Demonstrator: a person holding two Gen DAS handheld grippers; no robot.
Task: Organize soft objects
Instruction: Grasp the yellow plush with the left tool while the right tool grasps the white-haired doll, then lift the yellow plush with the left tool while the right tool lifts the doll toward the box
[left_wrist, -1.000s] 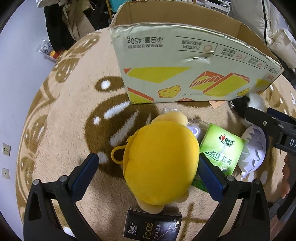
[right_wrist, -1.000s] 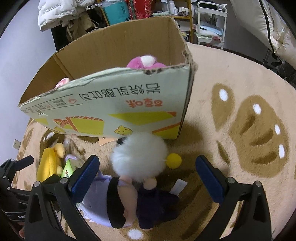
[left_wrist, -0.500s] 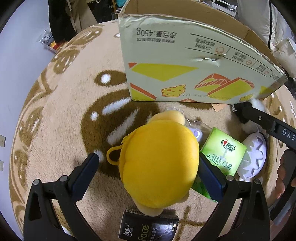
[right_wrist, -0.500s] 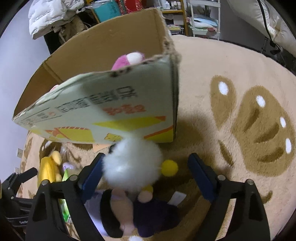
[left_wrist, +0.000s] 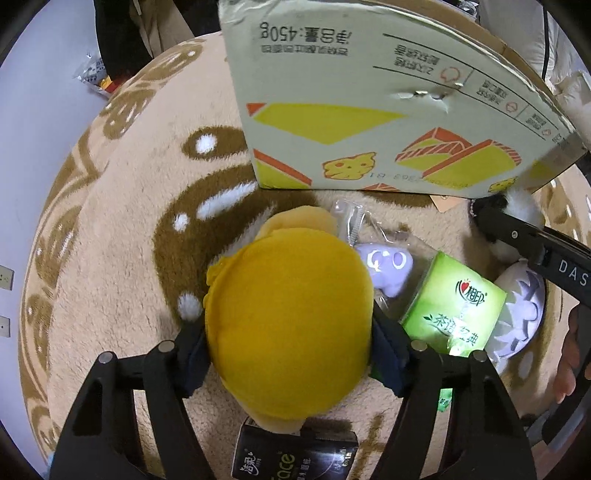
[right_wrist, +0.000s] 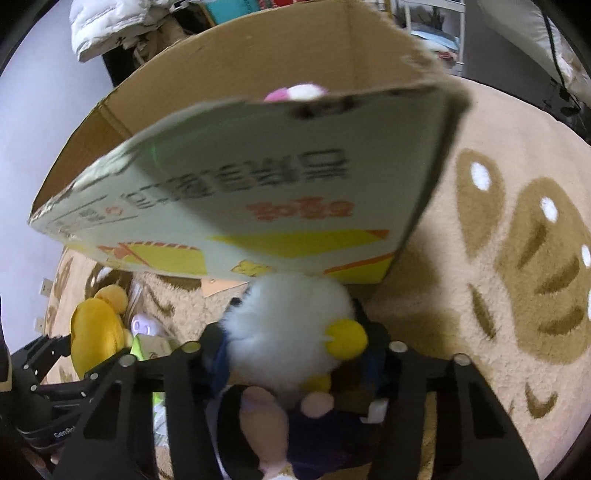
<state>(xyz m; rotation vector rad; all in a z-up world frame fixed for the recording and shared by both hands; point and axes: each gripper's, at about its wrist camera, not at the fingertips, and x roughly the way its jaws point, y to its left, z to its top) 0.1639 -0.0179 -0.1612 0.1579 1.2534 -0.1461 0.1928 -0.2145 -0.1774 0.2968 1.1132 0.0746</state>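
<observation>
1. A beige rug (left_wrist: 122, 206) with brown patterns covered the floor.
2. A cardboard box (left_wrist: 369, 110) stood on it.
3. Before the box lay a yellow plush (left_wrist: 291, 325), a lilac toy (left_wrist: 391, 266) in clear wrap, a green tissue pack (left_wrist: 454, 306) and a black pack (left_wrist: 295, 458).
4. A white-haired doll (right_wrist: 288, 332) lay by the box's corner.

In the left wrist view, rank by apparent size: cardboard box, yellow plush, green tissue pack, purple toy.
1. cardboard box
2. yellow plush, though nearness to the camera enlarges it
3. green tissue pack
4. purple toy, partly hidden
</observation>
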